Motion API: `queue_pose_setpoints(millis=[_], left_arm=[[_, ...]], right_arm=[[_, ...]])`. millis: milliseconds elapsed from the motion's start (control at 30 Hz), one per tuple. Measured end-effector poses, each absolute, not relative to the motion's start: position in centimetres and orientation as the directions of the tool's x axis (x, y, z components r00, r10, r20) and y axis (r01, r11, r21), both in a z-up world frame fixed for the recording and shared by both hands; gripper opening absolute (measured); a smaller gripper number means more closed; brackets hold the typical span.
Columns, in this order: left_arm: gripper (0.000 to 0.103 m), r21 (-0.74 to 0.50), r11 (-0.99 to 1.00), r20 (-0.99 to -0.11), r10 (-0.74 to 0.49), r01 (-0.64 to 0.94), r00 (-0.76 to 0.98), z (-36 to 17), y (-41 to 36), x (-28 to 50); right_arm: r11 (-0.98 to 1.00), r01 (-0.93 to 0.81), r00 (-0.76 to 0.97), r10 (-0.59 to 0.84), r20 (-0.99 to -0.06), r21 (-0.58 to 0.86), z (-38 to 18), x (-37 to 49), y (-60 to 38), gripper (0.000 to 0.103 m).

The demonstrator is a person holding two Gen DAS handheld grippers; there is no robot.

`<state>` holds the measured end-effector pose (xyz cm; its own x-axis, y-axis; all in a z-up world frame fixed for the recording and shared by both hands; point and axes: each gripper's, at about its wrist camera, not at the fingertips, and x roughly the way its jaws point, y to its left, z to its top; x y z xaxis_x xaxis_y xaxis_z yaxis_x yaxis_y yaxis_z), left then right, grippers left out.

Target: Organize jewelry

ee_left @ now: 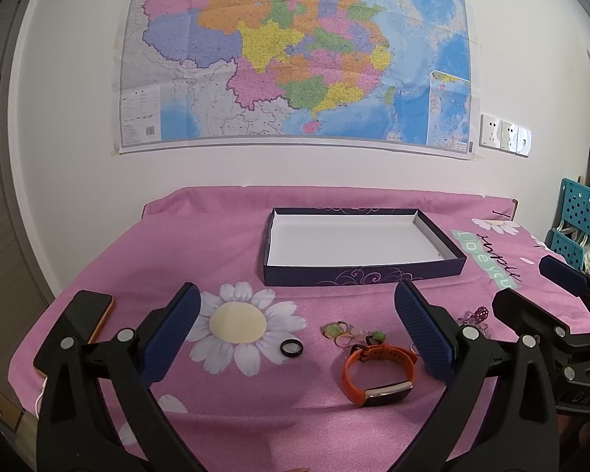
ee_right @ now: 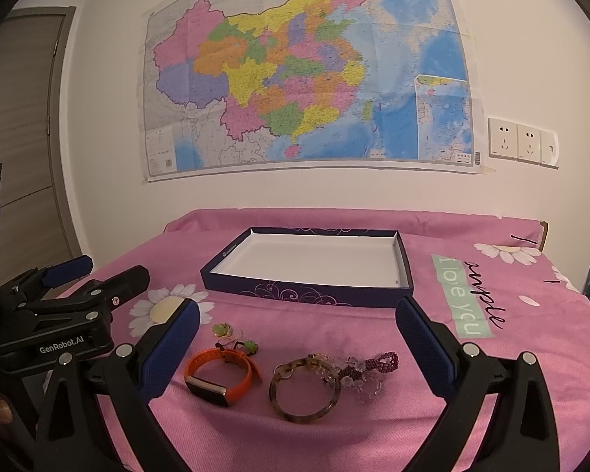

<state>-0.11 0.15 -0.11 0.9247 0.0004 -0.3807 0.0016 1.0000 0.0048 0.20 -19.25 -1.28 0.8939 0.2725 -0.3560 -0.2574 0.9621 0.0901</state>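
An empty dark blue box (ee_left: pixel 364 275) with a white inside stands on the pink cloth; it also shows in the right wrist view (ee_right: pixel 306 293). In front of it lie an orange wristband watch (ee_left: pixel 379 373) (ee_right: pixel 220 375), a black ring (ee_left: pixel 292 348), small green and gold pieces (ee_left: pixel 342 332) (ee_right: pixel 236 338), a brown bangle (ee_right: pixel 305 391) and a purple beaded clear piece (ee_right: pixel 373 367) (ee_left: pixel 474 314). My left gripper (ee_left: pixel 297 314) is open above the jewelry. My right gripper (ee_right: pixel 297 326) is open above the bangle and watch, and it shows at the right of the left wrist view (ee_left: pixel 562 275).
A black phone (ee_left: pixel 80 326) lies at the cloth's left edge. A teal perforated basket (ee_left: pixel 580 224) stands past the table's right side. A wall with a map (ee_left: pixel 295 55) and sockets (ee_right: pixel 521 141) is behind the table. A door (ee_right: pixel 23 126) is at the left.
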Motion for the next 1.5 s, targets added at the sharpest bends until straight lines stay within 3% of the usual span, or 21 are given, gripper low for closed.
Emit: queue_pose_setpoints(millis=[1500], left_arm=[[0.097, -0.007, 1.0, -0.398, -0.012, 0.01, 0.917, -1.0, -0.9, 0.0]], right_arm=[[0.96, -0.266, 0.887, 0.28, -0.367, 0.09, -1.2, 0.3, -19.0, 0.096]])
